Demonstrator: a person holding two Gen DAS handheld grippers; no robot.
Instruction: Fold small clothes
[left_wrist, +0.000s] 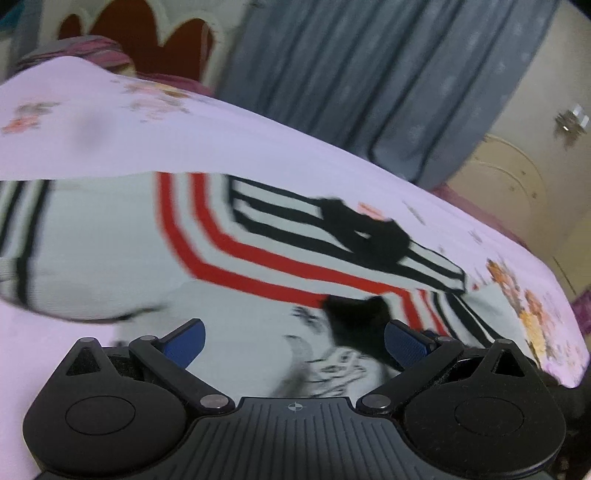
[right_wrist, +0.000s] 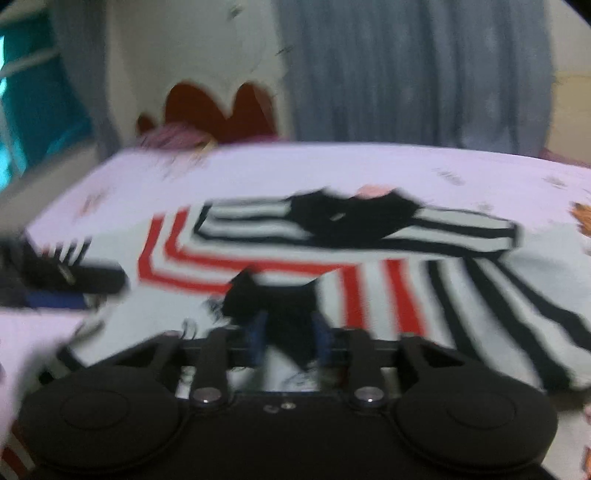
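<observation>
A small white knit sweater (left_wrist: 110, 243) with red and black stripes and a black collar lies spread on the lilac bedsheet (left_wrist: 184, 129). My left gripper (left_wrist: 293, 341) is open, its blue pads (left_wrist: 184, 341) wide apart, low over the sweater's white front. In the blurred right wrist view the same sweater (right_wrist: 369, 236) lies ahead. My right gripper (right_wrist: 290, 339) has its blue pads (right_wrist: 256, 336) drawn close with black fabric of the sweater between them. The left gripper (right_wrist: 62, 284) shows at the left edge of that view.
The bed's far edge (left_wrist: 406, 177) drops off toward a grey-blue curtain (left_wrist: 369, 74). A red and cream headboard (left_wrist: 147, 40) and a purple pillow (left_wrist: 85, 48) are at the far left. Cream cupboard doors (left_wrist: 509, 173) stand at the right.
</observation>
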